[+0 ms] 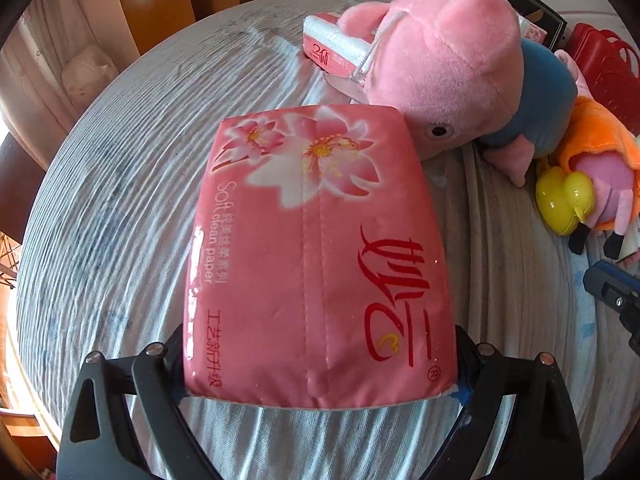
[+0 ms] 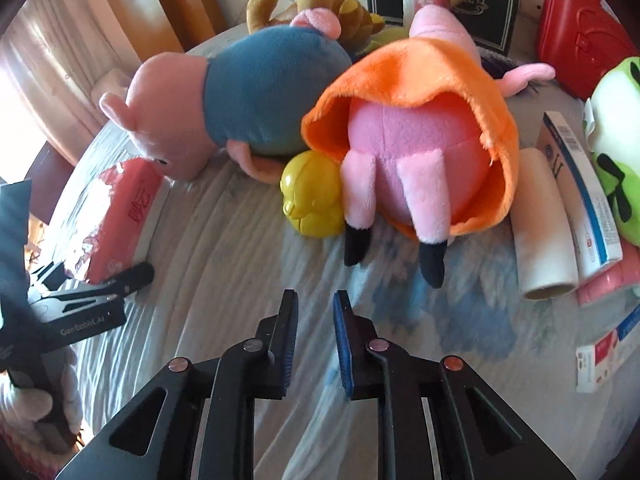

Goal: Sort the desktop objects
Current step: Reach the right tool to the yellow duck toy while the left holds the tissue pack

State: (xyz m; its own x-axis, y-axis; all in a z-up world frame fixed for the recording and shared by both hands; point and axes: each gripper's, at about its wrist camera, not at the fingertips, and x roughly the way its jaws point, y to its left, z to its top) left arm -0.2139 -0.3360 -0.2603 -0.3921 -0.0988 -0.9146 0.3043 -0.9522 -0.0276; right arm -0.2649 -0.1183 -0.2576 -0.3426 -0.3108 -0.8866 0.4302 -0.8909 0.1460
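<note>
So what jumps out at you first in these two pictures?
The big pink tissue pack, clamped between the left claw and filling the left view. Behind it lies a pink pig plush in blue. In the right view, an upturned pig plush in an orange dress sprawls ahead of the empty right claw.

My left gripper's fingertips (image 1: 320,360) are hidden behind the pink tissue pack (image 1: 316,256). The green plush (image 2: 618,152) and red basket (image 1: 608,64) are cut off at frame edges.
</note>
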